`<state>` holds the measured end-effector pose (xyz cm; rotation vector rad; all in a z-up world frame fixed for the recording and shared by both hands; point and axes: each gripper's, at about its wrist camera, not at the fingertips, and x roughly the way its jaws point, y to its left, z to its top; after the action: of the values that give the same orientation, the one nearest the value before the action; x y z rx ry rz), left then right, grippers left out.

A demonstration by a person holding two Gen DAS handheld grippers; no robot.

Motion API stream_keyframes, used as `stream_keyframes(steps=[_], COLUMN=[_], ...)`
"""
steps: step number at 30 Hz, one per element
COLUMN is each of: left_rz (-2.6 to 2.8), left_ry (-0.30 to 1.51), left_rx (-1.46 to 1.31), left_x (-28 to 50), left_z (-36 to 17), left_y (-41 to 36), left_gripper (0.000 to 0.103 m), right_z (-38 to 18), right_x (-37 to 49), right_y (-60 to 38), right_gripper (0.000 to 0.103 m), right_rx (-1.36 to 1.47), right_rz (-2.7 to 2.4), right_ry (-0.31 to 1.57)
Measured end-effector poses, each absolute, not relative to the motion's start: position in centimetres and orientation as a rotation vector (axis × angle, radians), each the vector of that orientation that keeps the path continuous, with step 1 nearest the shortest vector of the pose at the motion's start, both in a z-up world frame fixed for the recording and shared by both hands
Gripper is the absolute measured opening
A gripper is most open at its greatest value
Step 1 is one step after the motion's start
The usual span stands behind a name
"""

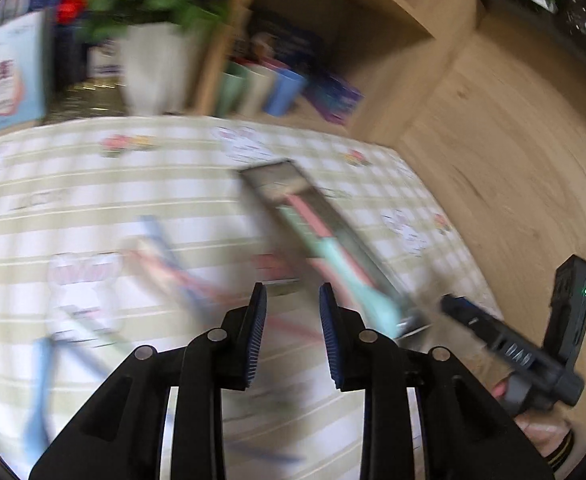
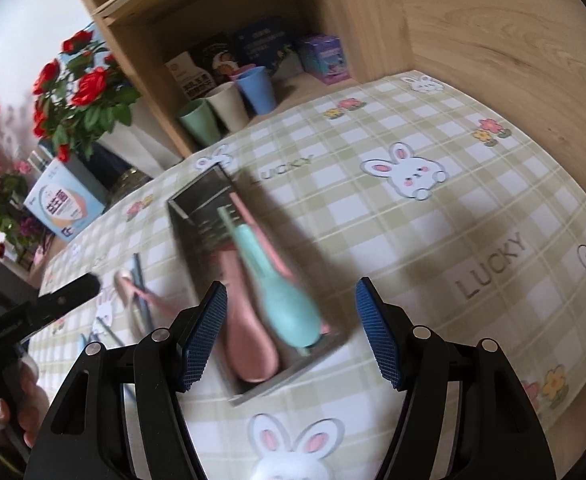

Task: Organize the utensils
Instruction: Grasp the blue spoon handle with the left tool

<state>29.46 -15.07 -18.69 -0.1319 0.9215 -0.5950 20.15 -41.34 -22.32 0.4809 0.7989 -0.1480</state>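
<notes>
At the surface's far left edge stand a light blue box [image 2: 67, 206] and a white vase of red roses [image 2: 81, 96], with pink flowers beyond them. Just right of these a wooden shelf unit [image 2: 229, 8] closes off the far edge; in its lower compartment a green cup [image 2: 201, 122], a cream cup [image 2: 229, 106] and a blue cup [image 2: 257, 88] stand in a row touching one another, with boxes behind. A wooden wall [image 2: 493, 40] runs along the right edge, so open room lies mainly on the checked bunny tablecloth [image 2: 413, 220] right of the middle, which is bare. On the left part of the cloth loose utensils [image 2: 137, 288] lie scattered, pink and blue handles crossing; blur hides what kind each is. The left tongs [image 1: 293, 332] hang over this stretch, their blue pads [image 1: 257, 336] a narrow gap apart with nothing between them; the cloth shows through the gap. Near the middle lies a metal tray [image 2: 197, 216], long and narrow, set at an angle to the surface's edges. Inside it rest a pink spoon [image 2: 249, 344] and a mint-green spoon [image 2: 285, 300] side by side, bowls toward the near end, handles pointing to the far end. The right tongs [image 2: 291, 332] hover over the tray's near end, spread wide, gripping nothing: the left pad [image 2: 205, 336] sits over the tray's left wall, the right pad beyond its right corner. In the left wrist view the right tongs' body and a hand appear at the surface's right edge.
</notes>
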Motion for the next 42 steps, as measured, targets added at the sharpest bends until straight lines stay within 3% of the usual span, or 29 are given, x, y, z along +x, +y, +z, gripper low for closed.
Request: stream_keyframes(steps=[9,14,42], left_rz=[-0.380,-0.368,-0.216], left_ry=[0.923,0.952,1.049], left_rx=[-0.056,0.049,0.147], left_x=[27.1,25.0,25.8], left_z=[-20.2,-22.4,-27.4], left_y=[-0.5,2.6,-1.3], left_gripper=[0.027,0.027,0.026], right_z=[-21.5,-22.8,-26.1], right_x=[20.8,20.9,19.6], right_y=[-33.5,-30.1,-27.9], right_gripper=[0.065,0.065,0.065], right_rx=[0.388,0.349,0.340], right_rz=[-0.038,0.002,0.021], right_ry=[0.760,0.794,0.888])
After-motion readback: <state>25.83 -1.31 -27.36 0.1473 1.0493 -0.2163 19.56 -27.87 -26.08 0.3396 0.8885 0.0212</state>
